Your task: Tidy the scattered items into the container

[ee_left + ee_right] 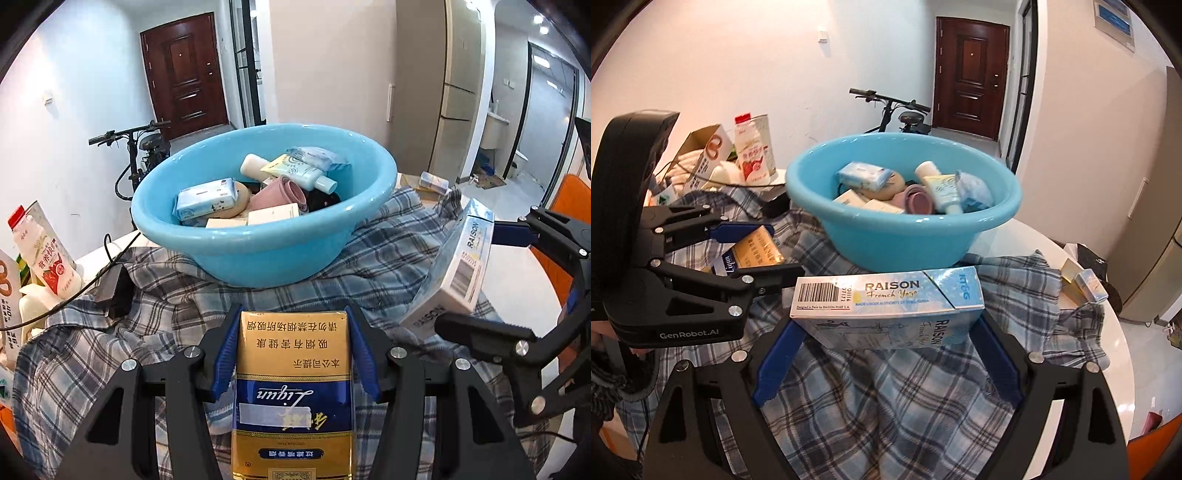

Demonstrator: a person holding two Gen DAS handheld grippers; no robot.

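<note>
My left gripper (291, 332) clamps the gold Liqun cigarette pack (293, 391), my right gripper (886, 332) pinches the blue Raison carton (886, 306); both hover near the blue basin (258, 254) on the plaid cloth (879, 398).

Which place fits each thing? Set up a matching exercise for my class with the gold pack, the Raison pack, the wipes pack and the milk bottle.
Things:
1. gold pack
2. Raison pack
3. wipes pack
4. milk bottle

Places:
A. inside the blue basin
B. in the right gripper
C. standing beyond the plaid cloth, beside cartons
D. in the left gripper

Pairs: 1-D, 2-B, 3-A, 4-C
</note>
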